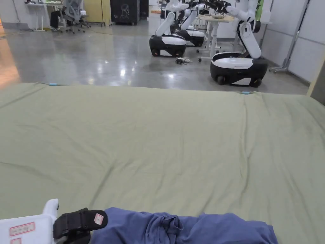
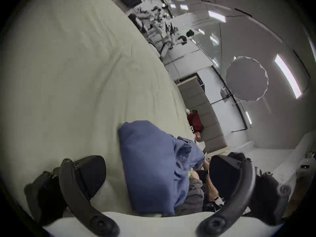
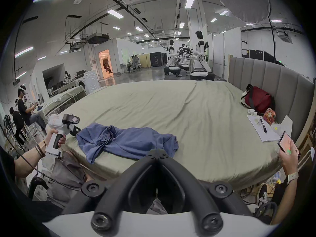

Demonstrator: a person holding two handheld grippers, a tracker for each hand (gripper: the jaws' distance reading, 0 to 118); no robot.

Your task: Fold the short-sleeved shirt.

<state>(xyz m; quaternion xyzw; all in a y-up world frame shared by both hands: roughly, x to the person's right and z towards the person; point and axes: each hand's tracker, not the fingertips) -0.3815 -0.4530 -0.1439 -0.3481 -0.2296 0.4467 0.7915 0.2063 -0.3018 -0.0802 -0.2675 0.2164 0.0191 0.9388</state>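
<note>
Shirt (image 1: 203, 228): soft blue cloth, matt, heavily creased. Bedsheet (image 1: 158, 136): pale green cloth, matt, lightly wrinkled. Left gripper (image 1: 76, 224): white plastic body, fairly smooth; jaw pads looked matt black. Right gripper (image 3: 156, 153): matt black plastic jaws. Floor (image 1: 95, 60) beyond the bed was glossy, reflecting lights. Headboard (image 3: 273, 76): grey padded cloth.

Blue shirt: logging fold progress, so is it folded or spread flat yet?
Neither: the blue shirt lies crumpled in a bunched heap at the near edge of the green sheet, with twisted folds.
</note>
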